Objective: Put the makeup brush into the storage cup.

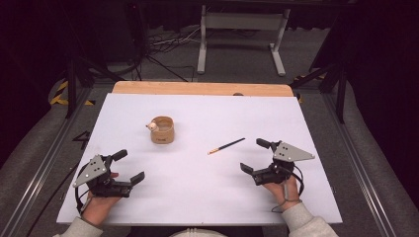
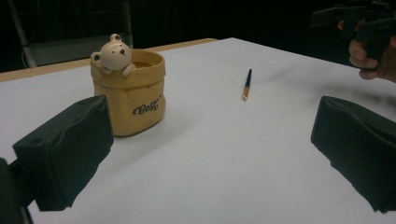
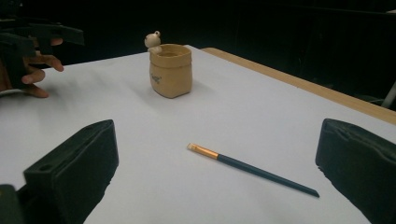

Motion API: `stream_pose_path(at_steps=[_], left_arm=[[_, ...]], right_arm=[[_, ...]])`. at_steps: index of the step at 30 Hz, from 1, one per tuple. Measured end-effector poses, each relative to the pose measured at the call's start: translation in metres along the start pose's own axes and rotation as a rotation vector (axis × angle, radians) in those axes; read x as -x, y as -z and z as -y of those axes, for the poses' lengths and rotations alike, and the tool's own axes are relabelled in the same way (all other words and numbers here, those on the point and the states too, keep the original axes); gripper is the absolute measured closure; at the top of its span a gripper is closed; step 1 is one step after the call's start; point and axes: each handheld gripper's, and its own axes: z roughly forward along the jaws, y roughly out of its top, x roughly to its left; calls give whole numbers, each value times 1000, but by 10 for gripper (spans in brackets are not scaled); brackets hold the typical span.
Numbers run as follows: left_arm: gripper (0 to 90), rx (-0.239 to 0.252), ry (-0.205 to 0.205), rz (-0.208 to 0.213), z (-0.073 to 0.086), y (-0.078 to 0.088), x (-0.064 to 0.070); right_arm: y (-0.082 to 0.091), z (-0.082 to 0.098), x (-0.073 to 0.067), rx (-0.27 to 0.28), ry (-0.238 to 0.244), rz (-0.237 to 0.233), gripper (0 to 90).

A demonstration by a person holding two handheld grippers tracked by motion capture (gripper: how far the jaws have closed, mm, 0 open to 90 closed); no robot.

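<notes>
Resting near worktop's front edge, left gripper and right gripper gape wide, empty; brush just beyond right gripper, pot farther.

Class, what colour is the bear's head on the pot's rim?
Cream-white bear's head, clearest in the left gripper view.

Even overhead light falls on the white counter, which reads bright without glare, while the room beyond sinks into near black. Shadows are soft: a faint one lies beside the yellow pot. In both gripper views the near black jaws are slightly blurred, and the pictures are grainy and soft.
</notes>
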Motion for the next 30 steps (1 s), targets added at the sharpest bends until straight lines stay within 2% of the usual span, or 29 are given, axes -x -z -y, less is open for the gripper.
stream_pose_path(at_steps=[2,5,6,8,11,15,17,22,28,30], left_arm=[[0,5,7,10,0,0,-1],[0,24,4,14,1,0,-1],[0,7,8,25,0,-1,-1],[0,5,2,31,0,-1,-1],[3,-40,-4,46,-2,-3,0],[3,-54,-7,71,-2,-5,1],[3,-54,-15,69,-2,-6,0],[3,-49,-12,52,-3,-5,-1],[9,-50,8,59,-3,-4,-2],[11,-55,-2,62,-4,-3,-2]], right_arm=[[-3,-6,4,-21,4,-9,0],[-7,-14,9,-61,35,-26,16],[-8,-16,10,-66,40,-27,16],[-10,-19,12,-80,45,-25,16],[-14,-27,15,-118,67,-27,16],[-18,-34,19,-150,77,-25,14],[-21,-38,22,-173,80,-26,14],[-31,-48,28,-255,95,-29,16],[-49,-57,37,-398,105,-57,28],[-54,-60,38,-434,120,-62,28]])
